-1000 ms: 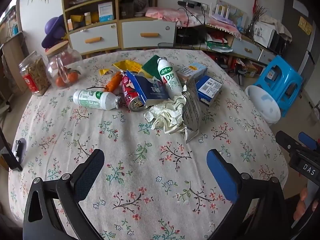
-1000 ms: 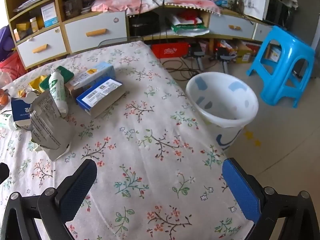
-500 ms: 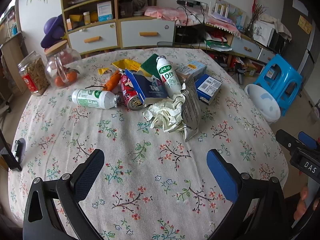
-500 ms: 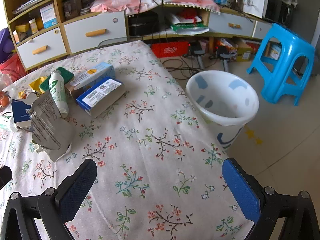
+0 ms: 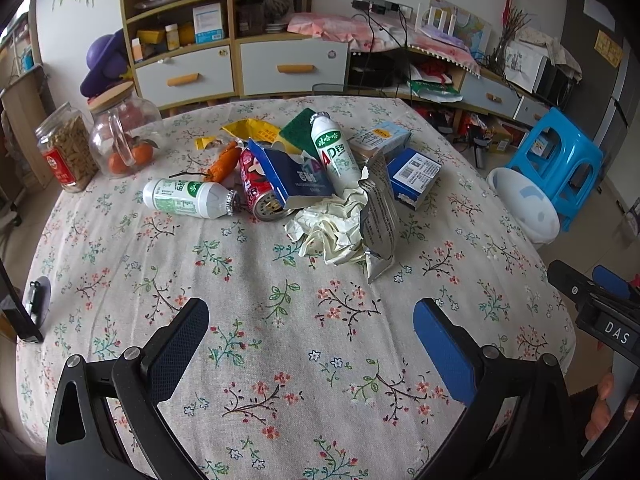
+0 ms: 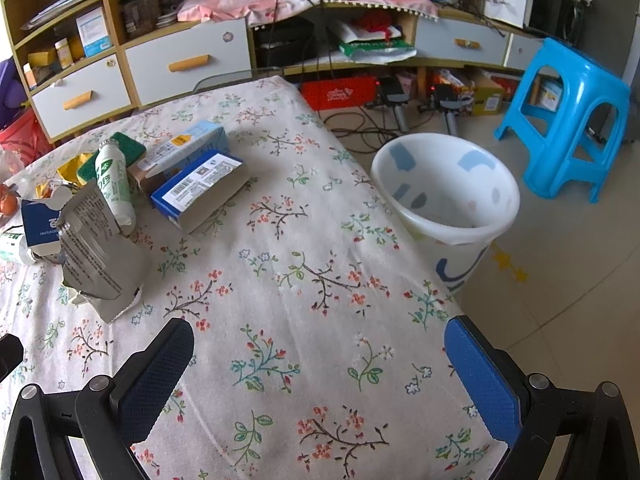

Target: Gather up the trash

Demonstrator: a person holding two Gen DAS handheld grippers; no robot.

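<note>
A: What's the room like from the left wrist?

B: A cluttered living room, with a floral cloth on the table (image 5: 280,320). My left gripper (image 5: 308,336) is spread wide and empty over bare cloth at the near edge. The trash sits mid-table: crumpled paper (image 5: 332,228), a foil pouch (image 5: 380,216), a red can (image 5: 260,192), a plastic bottle (image 5: 188,198).

A: And the right wrist view?

B: My right gripper (image 6: 316,364) is also spread, holding nothing. The white bin (image 6: 448,196) stands on the floor just right of the table. I'd take the soft paper first, pinching it low since it crushes. The can is round and would probably roll.
</note>
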